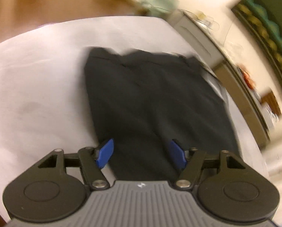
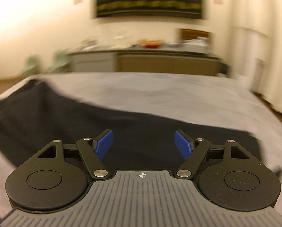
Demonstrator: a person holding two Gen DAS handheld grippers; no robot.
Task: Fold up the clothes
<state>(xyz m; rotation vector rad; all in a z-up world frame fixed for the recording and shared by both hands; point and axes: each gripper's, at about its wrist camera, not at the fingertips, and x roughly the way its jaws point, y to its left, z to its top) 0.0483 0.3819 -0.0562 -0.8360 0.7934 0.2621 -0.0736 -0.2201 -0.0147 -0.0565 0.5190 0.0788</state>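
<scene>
A bed (image 1: pixel 37 79) covered with a pale sheet (image 2: pixel 178 94) carries the things. One dark garment (image 1: pixel 150 104) lies flat on the sheet, spread straight ahead of the left gripper (image 1: pixel 141 153) and reaching under and left of the right gripper (image 2: pixel 143 144).

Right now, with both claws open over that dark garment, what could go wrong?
The left gripper and right gripper are open and hold nothing. The black garment lies on a white sheet, so closing low might pinch the sheet too. Both views are blurred, so a grab may miss the edge. The cloth already looks layered, so a pinch might take only one layer.
</scene>
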